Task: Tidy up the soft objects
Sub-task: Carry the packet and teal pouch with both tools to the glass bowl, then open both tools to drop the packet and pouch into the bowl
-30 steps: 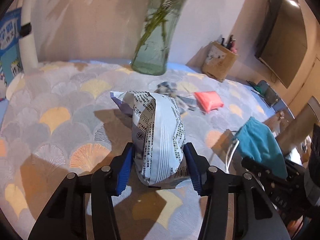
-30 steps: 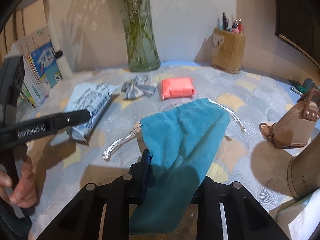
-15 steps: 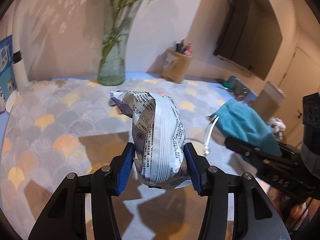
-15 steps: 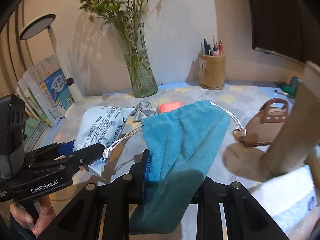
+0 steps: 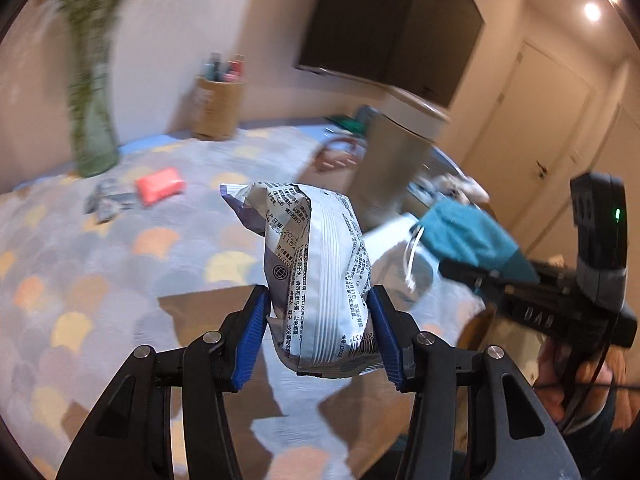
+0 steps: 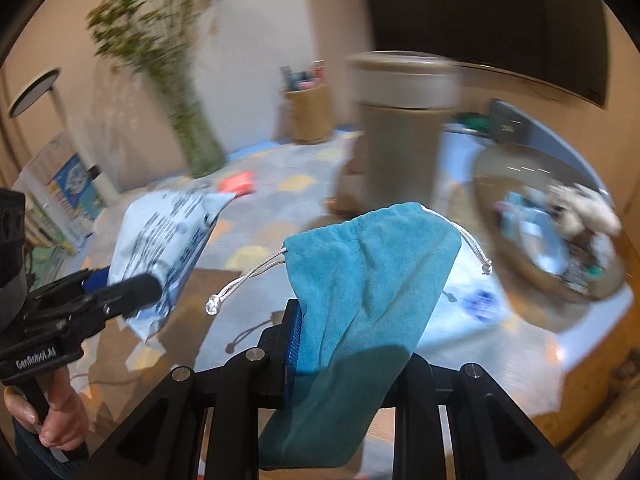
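Carrying two soft items at once looks to be the step in hand; the white printed packet (image 5: 316, 276) is pinched upright, clear of the table, between the blue pads of the left gripper (image 5: 318, 338), jaws part-spread around it; the teal drawstring pouch (image 6: 360, 300) is clamped in the nearly closed right gripper (image 6: 348, 356); a drop into the round basket (image 6: 516, 260), where soft things already lie, is judged the next move; alignment over its rim is needed first.

Black gripper frames (image 5: 320, 336), blue-lined jaws, silver screws (white "GenRobot.AI" lettering); green indicator light.
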Tool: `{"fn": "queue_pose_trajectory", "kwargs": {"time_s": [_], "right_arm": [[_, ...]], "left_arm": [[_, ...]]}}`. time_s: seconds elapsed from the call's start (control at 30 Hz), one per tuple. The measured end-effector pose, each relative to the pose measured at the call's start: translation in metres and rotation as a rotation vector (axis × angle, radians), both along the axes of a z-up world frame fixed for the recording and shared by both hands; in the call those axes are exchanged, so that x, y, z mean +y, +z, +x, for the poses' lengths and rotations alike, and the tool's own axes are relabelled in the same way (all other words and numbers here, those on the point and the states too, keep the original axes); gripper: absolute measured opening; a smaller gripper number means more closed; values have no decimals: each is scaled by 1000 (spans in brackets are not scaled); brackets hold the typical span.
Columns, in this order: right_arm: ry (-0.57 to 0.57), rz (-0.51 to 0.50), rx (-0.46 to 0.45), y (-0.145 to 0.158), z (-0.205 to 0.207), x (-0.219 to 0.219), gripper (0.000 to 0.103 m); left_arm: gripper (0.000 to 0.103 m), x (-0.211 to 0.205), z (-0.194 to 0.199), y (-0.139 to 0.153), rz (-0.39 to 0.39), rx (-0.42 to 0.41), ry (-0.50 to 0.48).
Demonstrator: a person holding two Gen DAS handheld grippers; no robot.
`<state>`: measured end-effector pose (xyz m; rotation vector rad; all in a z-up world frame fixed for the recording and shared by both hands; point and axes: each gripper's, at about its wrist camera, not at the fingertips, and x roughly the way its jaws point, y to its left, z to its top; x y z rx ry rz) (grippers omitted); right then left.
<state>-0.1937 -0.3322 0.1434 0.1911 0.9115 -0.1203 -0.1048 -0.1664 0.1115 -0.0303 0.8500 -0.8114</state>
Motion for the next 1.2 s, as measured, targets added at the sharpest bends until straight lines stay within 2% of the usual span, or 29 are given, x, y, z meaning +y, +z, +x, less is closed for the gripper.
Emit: {"fn": "queue_pose_trajectory", "kwargs": {"time_s": [0.17,0.37,0.57,0.7,0.83,0.93,1.1,1.17,1.2], "right_arm": [[-90,-27,-40,20,-30,-46,24],[-210,-47,-124,52,-53,-111,24],[-323,-16,-169,70,-42,-180,24],[-370,-7,-148,70,-11,-221,24],[-387,78,-119,62,18,-263,24],[-411,127,-88,53,36,-290,24],[-431,230,-37,33,51,-318,25],[-428,240,-19,27,54,-322,27],[-429,238,0,24,54,-323,33]], "left_arm": [[48,-52,-15,10,-26,18,-138],[48,-123,-26,37,4,-78,-223],[48,-192,-17,49,4,-125,-211],[48,-234,-14,50,52,-230,-129],[48,-265,-4,43,74,-255,-132],[48,-281,12,36,81,-241,-124],[58,-293,9,31,89,-273,-144],[76,-298,3,33,86,-297,-156],[77,-300,1,33,86,-305,-157]]}}
